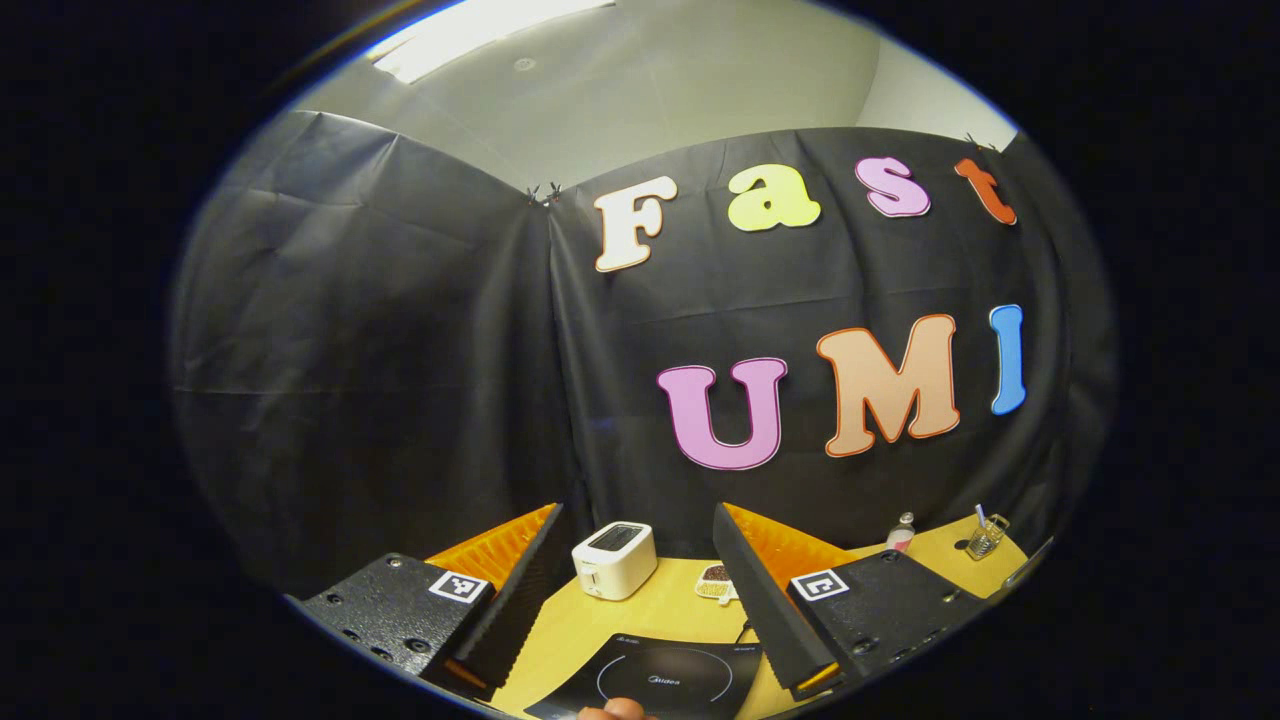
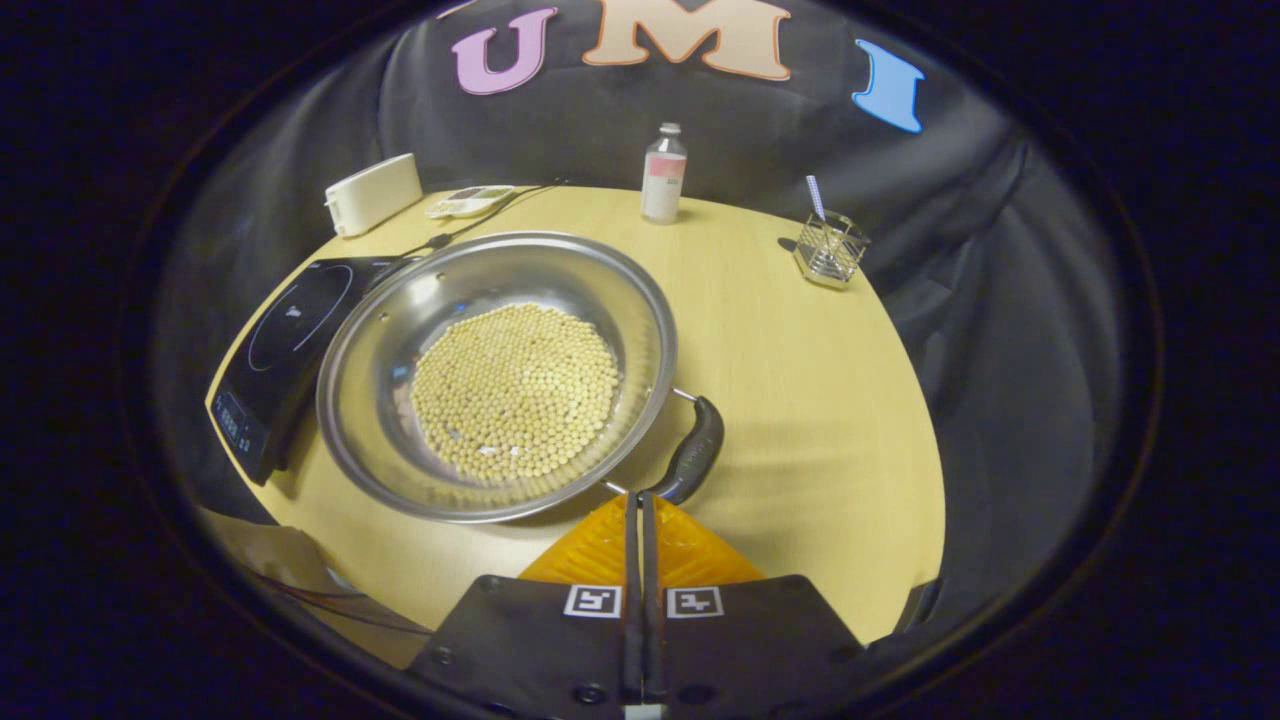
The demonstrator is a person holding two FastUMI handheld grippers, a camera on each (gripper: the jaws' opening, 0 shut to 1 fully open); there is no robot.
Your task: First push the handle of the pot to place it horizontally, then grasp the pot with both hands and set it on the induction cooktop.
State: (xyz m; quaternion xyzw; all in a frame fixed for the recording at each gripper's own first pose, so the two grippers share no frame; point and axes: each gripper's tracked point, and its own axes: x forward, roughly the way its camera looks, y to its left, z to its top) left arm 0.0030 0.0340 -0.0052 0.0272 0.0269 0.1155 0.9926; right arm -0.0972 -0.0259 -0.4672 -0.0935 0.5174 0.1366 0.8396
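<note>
In the right gripper view a steel pot (image 2: 400,330) filled with pale beans (image 2: 515,390) sits on the yellow table (image 2: 810,400). Its black side handle (image 2: 697,448) points toward the near right. My right gripper (image 2: 641,500) is shut with nothing between its fingers, and its tips sit right at the handle's near end. The black induction cooktop (image 2: 285,335) lies just left of the pot, whose rim reaches its edge. My left gripper (image 1: 636,512) is open wide and raised, with the cooktop (image 1: 655,680) low between its fingers.
At the table's back stand a white toaster (image 2: 373,193), a small flat device (image 2: 470,200), a bottle (image 2: 663,172) and a wire holder (image 2: 830,250). A cord runs from the cooktop toward the back. A fingertip (image 1: 615,710) shows at the left gripper view's bottom edge.
</note>
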